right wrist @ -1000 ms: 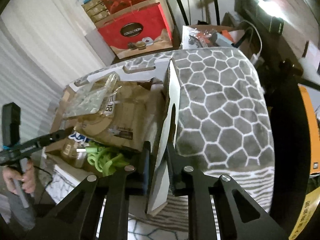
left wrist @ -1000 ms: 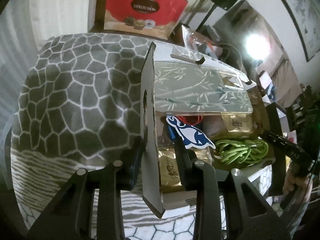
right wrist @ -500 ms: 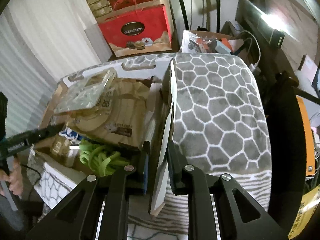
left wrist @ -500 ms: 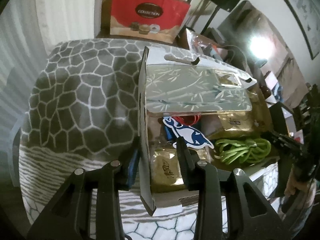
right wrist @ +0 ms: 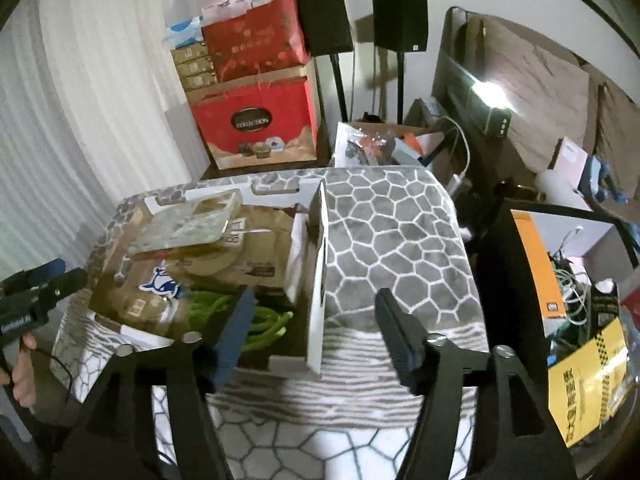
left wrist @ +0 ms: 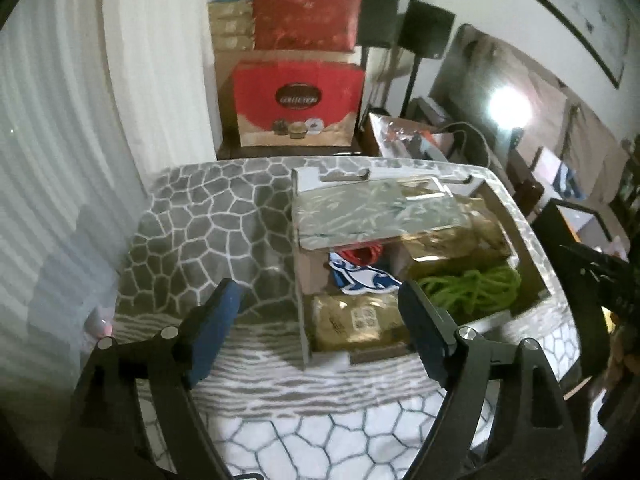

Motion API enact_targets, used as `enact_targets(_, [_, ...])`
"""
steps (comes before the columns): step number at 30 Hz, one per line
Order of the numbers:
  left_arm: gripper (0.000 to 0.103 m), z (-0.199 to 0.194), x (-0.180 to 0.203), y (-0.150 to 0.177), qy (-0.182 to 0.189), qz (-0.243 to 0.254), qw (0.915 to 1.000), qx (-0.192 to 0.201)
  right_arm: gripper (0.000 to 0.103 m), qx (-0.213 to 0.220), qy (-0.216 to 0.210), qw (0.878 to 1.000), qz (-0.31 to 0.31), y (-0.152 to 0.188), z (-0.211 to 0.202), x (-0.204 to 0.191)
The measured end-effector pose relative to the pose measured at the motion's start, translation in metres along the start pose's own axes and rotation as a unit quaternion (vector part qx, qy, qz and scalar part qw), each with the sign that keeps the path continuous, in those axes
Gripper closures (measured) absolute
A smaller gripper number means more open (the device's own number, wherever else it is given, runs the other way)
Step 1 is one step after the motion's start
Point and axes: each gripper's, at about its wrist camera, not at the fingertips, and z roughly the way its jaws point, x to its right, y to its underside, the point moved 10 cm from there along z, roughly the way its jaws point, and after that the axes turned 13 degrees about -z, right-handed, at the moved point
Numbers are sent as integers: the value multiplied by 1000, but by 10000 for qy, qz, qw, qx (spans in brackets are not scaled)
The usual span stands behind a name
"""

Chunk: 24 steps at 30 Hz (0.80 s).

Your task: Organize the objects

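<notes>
An open cardboard box (left wrist: 310,276) stands on a table under a grey honeycomb cloth (left wrist: 208,232). It holds a silver bamboo-print pack (left wrist: 372,212), a green cord (left wrist: 472,288), a blue-and-white whale cutout (left wrist: 360,276) and gold packs (left wrist: 356,320). My left gripper (left wrist: 316,285) is opening, its pads wide apart either side of the box's upright left flap (left wrist: 301,320) without touching it. My right gripper (right wrist: 315,293) is opening too, straddling the white right flap (right wrist: 320,248) with clear gaps. Each gripper also shows at the edge of the other's view.
Red gift boxes (left wrist: 298,100) are stacked behind the table, with two black speakers (right wrist: 324,20) on stands. A white curtain (left wrist: 60,160) hangs on the left. On the right are a dark shelf with an orange box (right wrist: 536,264), cables and clutter.
Both grippers were shut on the box's side flaps. They have let go, spread wide, and drawn back and upward, so more of the room shows.
</notes>
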Motion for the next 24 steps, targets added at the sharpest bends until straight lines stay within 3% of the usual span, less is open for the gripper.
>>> enact_targets(6, [20, -19, 13, 8, 276, -106, 9996, 41, 21, 171, 209, 9995, -144, 6, -20, -22])
enact_targets(9, [6, -28, 15, 13, 310, -131, 9993, 178, 18, 235, 225, 9993, -185, 10, -26, -32])
enact_targets(18, [1, -45, 15, 26, 264, -135, 9989, 364, 13, 259, 209, 9993, -194, 22, -37, -59])
enact_targets(24, [1, -48, 10, 32, 134, -173, 9990, 390, 2, 293, 358, 9987, -197, 29, -42, -67])
